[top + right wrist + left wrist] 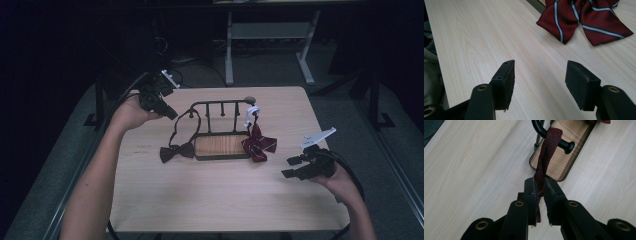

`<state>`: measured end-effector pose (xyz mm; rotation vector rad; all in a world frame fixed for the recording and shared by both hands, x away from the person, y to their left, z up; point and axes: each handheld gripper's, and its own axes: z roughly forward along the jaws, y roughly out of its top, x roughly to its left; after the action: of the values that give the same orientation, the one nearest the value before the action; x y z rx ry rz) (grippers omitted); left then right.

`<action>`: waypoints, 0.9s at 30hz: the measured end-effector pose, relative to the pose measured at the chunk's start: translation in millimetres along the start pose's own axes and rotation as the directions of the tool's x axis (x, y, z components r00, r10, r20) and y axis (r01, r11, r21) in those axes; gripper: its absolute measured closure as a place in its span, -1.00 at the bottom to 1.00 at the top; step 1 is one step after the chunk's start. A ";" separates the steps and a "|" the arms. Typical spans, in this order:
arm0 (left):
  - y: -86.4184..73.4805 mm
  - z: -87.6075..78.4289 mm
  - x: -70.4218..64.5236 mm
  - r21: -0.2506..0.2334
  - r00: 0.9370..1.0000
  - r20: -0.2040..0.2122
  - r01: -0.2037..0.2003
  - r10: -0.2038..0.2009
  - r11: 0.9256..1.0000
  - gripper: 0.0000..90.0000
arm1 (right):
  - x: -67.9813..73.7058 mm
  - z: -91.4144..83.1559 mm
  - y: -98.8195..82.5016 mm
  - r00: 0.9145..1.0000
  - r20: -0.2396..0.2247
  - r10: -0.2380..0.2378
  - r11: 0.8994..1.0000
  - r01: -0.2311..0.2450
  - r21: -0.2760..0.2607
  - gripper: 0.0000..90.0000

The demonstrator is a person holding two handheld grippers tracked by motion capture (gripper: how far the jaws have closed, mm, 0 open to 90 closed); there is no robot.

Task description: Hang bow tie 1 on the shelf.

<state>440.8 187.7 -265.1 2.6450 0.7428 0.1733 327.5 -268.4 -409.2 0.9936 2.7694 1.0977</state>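
Apparently hanging it up, the left gripper (539, 191) has its jaws just slack around the dark bow tie's strap (546, 152), draped over the rack's peg (565, 145); the right gripper (540, 80) waits, gaping and empty.

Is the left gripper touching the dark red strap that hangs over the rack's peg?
Touching. In the left gripper view, the strap runs down between the jaws of the left gripper and lies against the left pad; a thin gap shows at the right pad.

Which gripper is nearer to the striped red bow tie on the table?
Right. The right gripper sits open on the table just beside the striped red bow tie. The left gripper is beyond the rack, at the dark strap on its far end.
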 end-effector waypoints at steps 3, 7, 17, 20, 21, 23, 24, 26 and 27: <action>-2.3 -0.7 -3.4 0.004 1.000 -0.005 -0.008 0.008 1.000 0.75 | -0.2 -1.0 0.3 1.000 0.001 0.001 1.000 -0.001 -0.007 -0.10; -8.0 -2.0 -3.9 -0.005 1.000 -0.006 -0.001 0.001 1.000 0.67 | -0.3 -1.7 -0.7 1.000 0.005 0.000 1.000 0.000 -0.009 -0.10; -26.4 -1.5 -3.9 -0.028 1.000 -0.002 0.020 -0.020 0.999 0.60 | -2.6 -2.9 -3.5 1.000 0.013 0.018 1.000 -0.018 -0.014 -0.11; -30.9 -0.8 -5.8 -0.030 1.000 0.001 0.013 -0.013 0.999 0.60 | -3.0 -1.4 -3.6 1.000 0.012 0.019 1.000 -0.019 -0.013 -0.12; -31.9 -0.6 -6.7 -0.026 1.000 0.002 0.011 -0.011 1.000 0.59 | -2.9 -0.9 -3.7 1.000 0.014 0.022 1.000 -0.022 -0.011 -0.13; -33.2 -0.6 -8.4 -0.029 1.000 -0.003 -0.002 0.002 1.000 0.58 | -3.0 -0.3 -3.8 1.000 0.017 0.024 1.000 -0.024 -0.009 -0.13; -33.7 -0.8 -9.7 -0.034 1.000 0.003 -0.002 0.002 0.999 0.58 | -3.1 -0.2 -3.8 1.000 0.017 0.024 1.000 -0.024 -0.010 -0.13; -34.3 -1.2 -12.2 -0.038 1.000 0.002 -0.016 0.016 0.999 0.58 | -3.2 -0.3 -3.9 0.999 0.019 0.026 1.000 -0.026 -0.011 -0.14; -34.7 -1.1 -13.7 -0.041 1.000 0.002 -0.019 0.019 0.999 0.58 | -3.1 -0.5 -4.0 0.999 0.021 0.030 0.999 -0.030 -0.011 -0.14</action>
<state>412.4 208.2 -278.0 2.6139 0.7059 0.1886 327.6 -272.6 -411.9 1.0423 2.7376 1.0983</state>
